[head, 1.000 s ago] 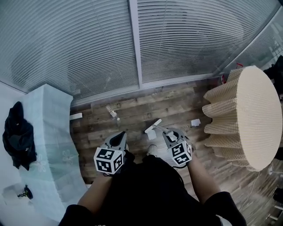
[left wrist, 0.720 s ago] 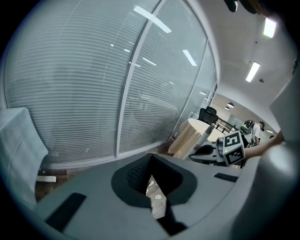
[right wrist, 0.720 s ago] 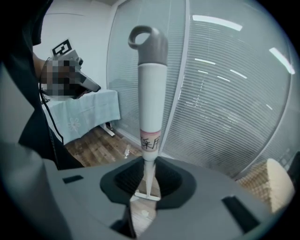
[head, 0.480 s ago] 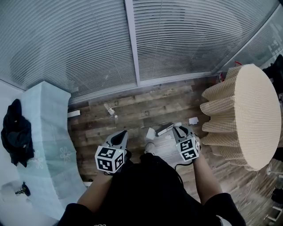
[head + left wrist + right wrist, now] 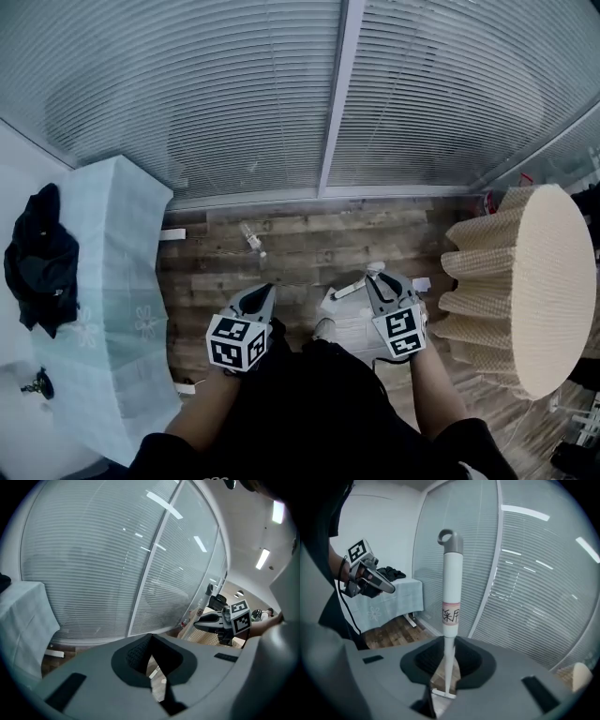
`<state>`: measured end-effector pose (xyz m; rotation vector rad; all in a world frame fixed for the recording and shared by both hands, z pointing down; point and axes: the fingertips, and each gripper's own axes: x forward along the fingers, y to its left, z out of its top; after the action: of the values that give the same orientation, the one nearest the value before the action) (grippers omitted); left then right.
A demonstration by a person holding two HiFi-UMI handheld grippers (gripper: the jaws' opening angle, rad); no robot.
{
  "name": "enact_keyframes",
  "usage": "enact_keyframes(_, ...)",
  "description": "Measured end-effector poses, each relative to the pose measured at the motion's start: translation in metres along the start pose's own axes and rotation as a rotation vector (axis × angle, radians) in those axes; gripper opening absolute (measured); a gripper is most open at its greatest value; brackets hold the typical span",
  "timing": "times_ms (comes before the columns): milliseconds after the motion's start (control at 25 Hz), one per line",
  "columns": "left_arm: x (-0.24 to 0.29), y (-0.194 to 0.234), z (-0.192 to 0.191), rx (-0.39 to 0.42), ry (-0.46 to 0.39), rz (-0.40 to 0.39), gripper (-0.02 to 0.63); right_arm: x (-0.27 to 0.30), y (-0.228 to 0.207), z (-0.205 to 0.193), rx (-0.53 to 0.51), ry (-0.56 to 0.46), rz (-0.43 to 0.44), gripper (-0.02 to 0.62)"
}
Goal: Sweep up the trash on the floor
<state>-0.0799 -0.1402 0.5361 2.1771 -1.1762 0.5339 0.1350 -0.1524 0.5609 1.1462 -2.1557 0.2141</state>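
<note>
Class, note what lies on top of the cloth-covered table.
A black garment and a small dark object lie on the cloth-covered table; anything beneath the garment is hidden.

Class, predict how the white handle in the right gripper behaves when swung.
The white handle is probably stiff: it stands straight. Likely light, being slim. It might pivot: the right gripper pinches only its thin lower shaft.
</note>
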Motion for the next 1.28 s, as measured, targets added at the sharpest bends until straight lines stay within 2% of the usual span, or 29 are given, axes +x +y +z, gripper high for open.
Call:
enact_keyframes(280, -0.025, 0.072, 0.010, -0.058, -0.029, 0.065, -0.003, 0.064, 0.036, 0.114, 0.000, -0.153, 0.080, 0.083)
enact_keyframes(480, -0.055, 0.135, 0.009, -0.141, -0.067, 0.158, -0.003, 0.125, 0.076, 0.199, -0.028, -0.253, 0.175, 0.083)
enact_keyframes(760, -0.101, 0.219, -0.014, -0.252, -0.070, 0.295, -0.003, 0.223, 0.136, 0.306, -0.066, -0.345, 0.288, 0.081)
enact_keyframes(1040, -0.127, 0.283, -0.015, -0.296, -0.089, 0.387, -0.003, 0.319, 0.207, 0.356, -0.229, -0.334, 0.404, 0.081)
enact_keyframes(1280, -0.138, 0.310, -0.028, -0.330, -0.078, 0.411, -0.003, 0.364, 0.239, 0.342, -0.294, -0.253, 0.449, 0.081)
